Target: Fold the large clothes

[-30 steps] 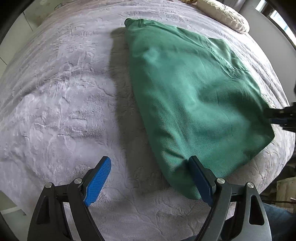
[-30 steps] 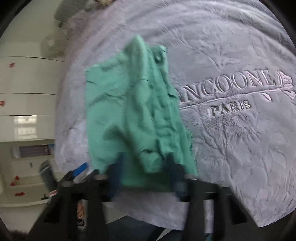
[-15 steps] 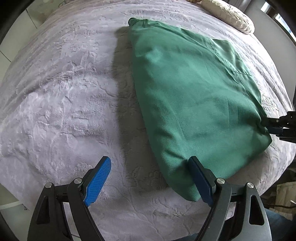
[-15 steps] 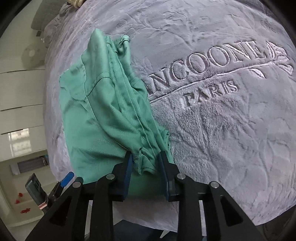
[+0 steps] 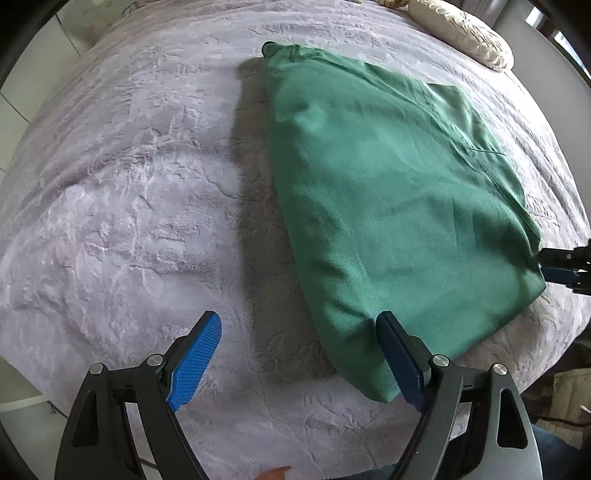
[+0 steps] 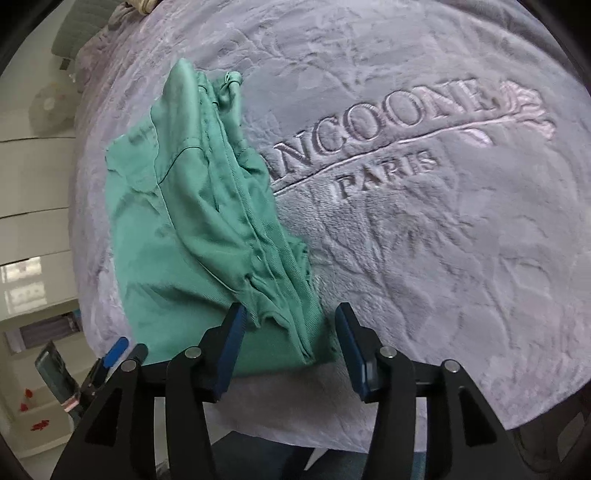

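A folded green garment (image 5: 388, 192) lies flat on a grey plush blanket (image 5: 129, 184) on the bed. My left gripper (image 5: 299, 354) is open and empty at the garment's near corner, its right finger touching the cloth edge. In the right wrist view the same garment (image 6: 192, 221) shows its layered, wrinkled edge. My right gripper (image 6: 291, 339) is open, its fingers on either side of the garment's near edge. The right gripper also shows at the right edge of the left wrist view (image 5: 561, 266).
A cream pillow (image 5: 461, 33) lies at the far end of the bed. The blanket carries embossed lettering (image 6: 388, 147) right of the garment. White drawers (image 6: 29, 184) stand beyond the bed's left side. The bed's near edge runs just under both grippers.
My right gripper has opened and let go of the garment's edge, which now rests on the blanket. The left gripper stayed open and hardly moved.
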A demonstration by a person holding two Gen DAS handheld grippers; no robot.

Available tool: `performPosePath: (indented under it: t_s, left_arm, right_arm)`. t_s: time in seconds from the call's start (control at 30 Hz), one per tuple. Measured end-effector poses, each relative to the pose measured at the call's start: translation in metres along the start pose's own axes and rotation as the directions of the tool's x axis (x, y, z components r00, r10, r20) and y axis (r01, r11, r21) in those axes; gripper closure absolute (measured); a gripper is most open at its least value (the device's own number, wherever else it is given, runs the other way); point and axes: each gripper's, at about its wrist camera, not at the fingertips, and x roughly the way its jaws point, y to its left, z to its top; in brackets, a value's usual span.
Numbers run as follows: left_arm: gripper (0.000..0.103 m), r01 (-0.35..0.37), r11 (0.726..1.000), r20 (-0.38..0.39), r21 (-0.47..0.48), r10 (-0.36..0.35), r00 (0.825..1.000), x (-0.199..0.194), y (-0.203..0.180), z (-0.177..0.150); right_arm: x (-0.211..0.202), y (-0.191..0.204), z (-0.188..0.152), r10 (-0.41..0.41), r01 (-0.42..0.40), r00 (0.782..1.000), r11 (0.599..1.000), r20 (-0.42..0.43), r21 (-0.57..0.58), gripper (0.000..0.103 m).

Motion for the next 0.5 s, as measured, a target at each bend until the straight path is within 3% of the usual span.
performPosePath:
  t_s: [0.03, 0.13, 0.37, 0.5]
  left_arm:
    - [0.0, -0.001, 1.0, -0.003, -0.004, 0.001, 1.0, -0.001, 0.001, 0.0]
    - [0.0, 0.001, 1.0, -0.001, -0.01, -0.001, 1.0, -0.004, 0.001, 0.004]
    - [0.0, -0.048, 0.999, 0.031, 0.001, 0.048, 0.998, -0.019, -0.002, 0.016]
    - [0.0, -0.036, 0.999, 0.011, 0.004, 0.035, 0.999, -0.023, -0.001, 0.022]
  right_arm:
    - [-0.006, 0.004, -0.001, -0.013, 0.013, 1.0, 1.0, 0.013, -0.019, 0.048]
    - [-0.022, 0.013, -0.001, -0.029, 0.032, 0.999, 0.998, 0.045, -0.062, 0.041]
    - [-0.036, 0.027, 0.008, -0.049, 0.056, 0.996, 0.994, 0.076, -0.092, 0.04]
    - [-0.035, 0.038, 0.01, -0.084, 0.093, 0.994, 0.988, 0.075, -0.127, 0.029]
